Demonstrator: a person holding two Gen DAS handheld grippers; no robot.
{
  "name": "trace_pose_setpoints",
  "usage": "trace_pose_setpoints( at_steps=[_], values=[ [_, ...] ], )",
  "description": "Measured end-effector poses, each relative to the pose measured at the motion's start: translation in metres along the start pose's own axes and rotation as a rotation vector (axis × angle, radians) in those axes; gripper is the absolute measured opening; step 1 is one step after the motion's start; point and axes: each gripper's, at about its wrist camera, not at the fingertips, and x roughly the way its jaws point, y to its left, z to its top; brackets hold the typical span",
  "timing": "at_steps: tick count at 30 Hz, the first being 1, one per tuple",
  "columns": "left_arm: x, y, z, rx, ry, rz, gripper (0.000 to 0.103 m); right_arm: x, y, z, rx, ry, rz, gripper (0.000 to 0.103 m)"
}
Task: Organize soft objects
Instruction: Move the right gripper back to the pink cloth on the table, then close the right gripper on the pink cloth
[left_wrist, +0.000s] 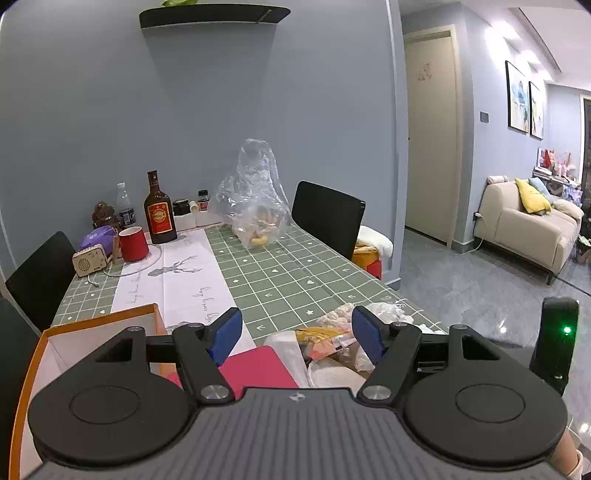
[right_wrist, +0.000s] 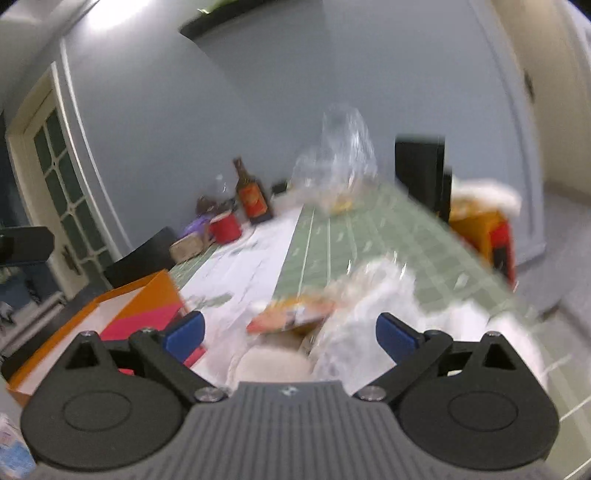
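Note:
A heap of soft packets lies at the near end of the table: a yellow-orange snack packet (left_wrist: 325, 338) (right_wrist: 295, 314) among crinkled white plastic bags (left_wrist: 380, 312) (right_wrist: 373, 295). My left gripper (left_wrist: 297, 332) hovers over the heap, open, its blue pads (left_wrist: 227, 334) touching nothing. The right gripper (right_wrist: 291, 336) is also open wide just above the same heap, with nothing pressed between its pads; this view is motion-blurred. An orange box (left_wrist: 92, 325) (right_wrist: 147, 291) with a white inside stands to the left, a pink flat piece (left_wrist: 258, 365) (right_wrist: 147, 317) lying by it.
Farther along the green checked tablecloth (left_wrist: 295, 273) stand a clear bag holding yellow food (left_wrist: 255, 206), a brown bottle (left_wrist: 159, 214), a red mug (left_wrist: 133, 243) and a small radio (left_wrist: 90, 260). Black chairs (left_wrist: 327, 218) flank the table. A black device with a green light (left_wrist: 556, 332) is at the right.

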Motion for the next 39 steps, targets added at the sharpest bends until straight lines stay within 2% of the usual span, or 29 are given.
trace_pose_setpoints(
  at_steps=[4, 9, 11, 15, 17, 20, 23, 26, 29, 34, 39],
  values=[
    [0.007, 0.010, 0.002, -0.034, 0.024, 0.001, 0.080, 0.007, 0.005, -0.009, -0.050, 0.035, -0.066, 0.097],
    [0.008, 0.010, 0.002, -0.040, 0.020, 0.008, 0.080, 0.024, 0.009, -0.018, -0.065, 0.175, 0.056, 0.100],
    [0.011, 0.009, 0.002, -0.032, 0.031, 0.001, 0.080, 0.028, 0.016, -0.023, -0.115, 0.208, 0.049, 0.100],
    [0.017, 0.007, 0.001, -0.007, 0.050, -0.063, 0.080, 0.033, 0.025, -0.033, -0.173, 0.237, 0.058, 0.100],
    [0.018, 0.004, 0.000, 0.005, 0.048, -0.056, 0.080, 0.033, 0.027, -0.037, -0.200, 0.236, 0.040, 0.100],
    [0.017, 0.000, -0.002, 0.031, 0.041, -0.034, 0.080, 0.030, 0.031, -0.040, -0.247, 0.242, 0.059, 0.100],
    [0.017, -0.002, -0.002, 0.046, 0.032, -0.023, 0.080, 0.022, 0.027, -0.044, -0.199, 0.258, 0.086, 0.100],
    [0.018, 0.000, -0.002, 0.046, 0.038, -0.026, 0.080, 0.012, 0.024, -0.056, -0.110, 0.253, 0.016, 0.100],
    [0.021, 0.002, -0.002, 0.041, 0.047, -0.020, 0.080, 0.006, 0.029, -0.070, -0.111, 0.255, -0.031, 0.100],
    [0.025, 0.002, -0.002, 0.032, 0.061, -0.022, 0.080, 0.023, 0.053, -0.082, -0.234, 0.307, -0.125, 0.099],
    [0.021, 0.001, -0.003, 0.042, 0.049, -0.027, 0.080, 0.032, 0.072, -0.095, -0.381, 0.285, -0.194, 0.081]
  ],
)
